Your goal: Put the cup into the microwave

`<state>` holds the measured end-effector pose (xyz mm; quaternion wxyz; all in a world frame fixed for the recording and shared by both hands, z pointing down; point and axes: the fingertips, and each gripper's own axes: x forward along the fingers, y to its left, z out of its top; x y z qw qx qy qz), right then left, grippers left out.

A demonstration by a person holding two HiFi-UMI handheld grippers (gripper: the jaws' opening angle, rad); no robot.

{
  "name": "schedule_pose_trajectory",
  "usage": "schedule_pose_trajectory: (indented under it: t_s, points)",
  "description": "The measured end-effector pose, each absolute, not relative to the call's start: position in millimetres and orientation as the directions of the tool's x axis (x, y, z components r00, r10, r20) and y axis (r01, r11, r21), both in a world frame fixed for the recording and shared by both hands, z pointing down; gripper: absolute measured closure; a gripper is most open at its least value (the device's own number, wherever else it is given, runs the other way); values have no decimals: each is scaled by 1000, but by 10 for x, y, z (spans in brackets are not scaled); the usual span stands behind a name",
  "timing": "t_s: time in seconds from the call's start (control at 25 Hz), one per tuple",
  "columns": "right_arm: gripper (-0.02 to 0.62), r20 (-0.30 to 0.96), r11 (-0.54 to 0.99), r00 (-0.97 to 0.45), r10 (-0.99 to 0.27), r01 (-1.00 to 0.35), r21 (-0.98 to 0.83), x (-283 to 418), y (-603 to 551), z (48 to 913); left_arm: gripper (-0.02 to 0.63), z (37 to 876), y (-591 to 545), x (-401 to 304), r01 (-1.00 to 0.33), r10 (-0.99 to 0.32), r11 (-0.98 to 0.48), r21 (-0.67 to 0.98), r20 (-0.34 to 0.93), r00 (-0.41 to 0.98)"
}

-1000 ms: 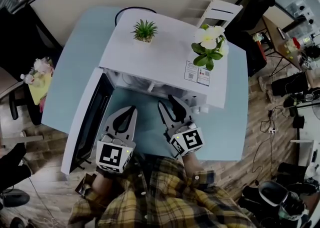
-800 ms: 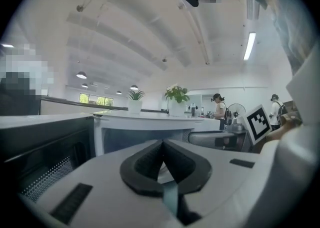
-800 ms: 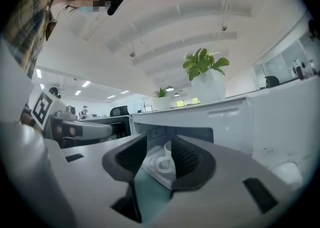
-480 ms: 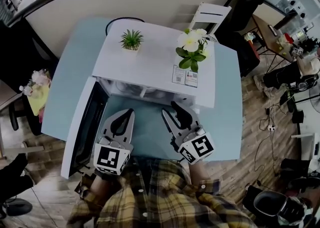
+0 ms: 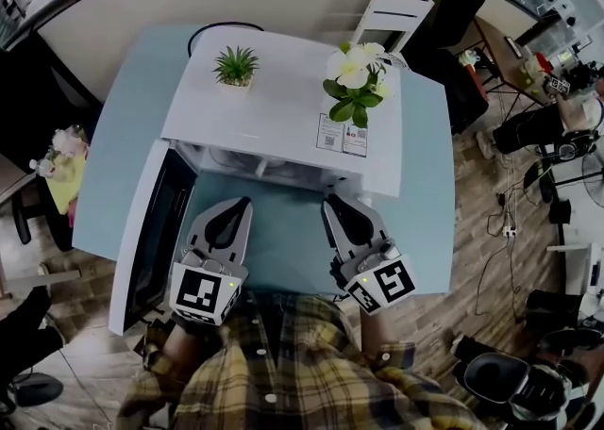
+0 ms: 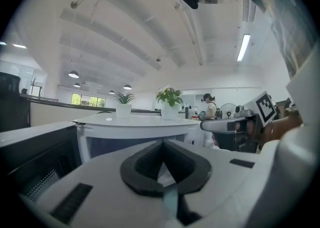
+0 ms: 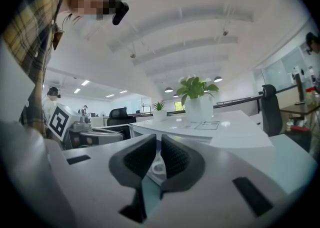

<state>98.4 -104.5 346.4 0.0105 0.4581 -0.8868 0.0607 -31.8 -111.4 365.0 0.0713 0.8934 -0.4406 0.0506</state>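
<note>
Cup point(image 7: 157, 169) sits inside the open microwave point(image 5: 283, 107); we glimpse it through the right gripper point(image 5: 336, 204), whose fingers have just been closing to a thin slit, holding nothing. Left gripper point(image 5: 236, 206) hovers alongside over the worktop point(image 5: 132, 136), fingers tip to tip, empty.

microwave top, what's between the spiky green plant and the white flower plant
Nothing: the head view shows the microwave's white top bare between the spiky green plant and the white flower plant. The label sticker lies nearer the front edge.
</note>
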Motion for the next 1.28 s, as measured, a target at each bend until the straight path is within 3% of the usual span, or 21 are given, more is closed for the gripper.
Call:
schedule_pose_trajectory:
  t_s: [0.36,1.28]
  points:
    - [592,92,562,-576,-812,-815,-140,1135,-1095,3522,609,3679,-1137,-286,-800,-782,-594,81,175,598]
    - [594,100,564,-575,-812,-817,-121,1150,-1161,3547,609,3702,-1220,-342,-818,-797,-571,75,187,574]
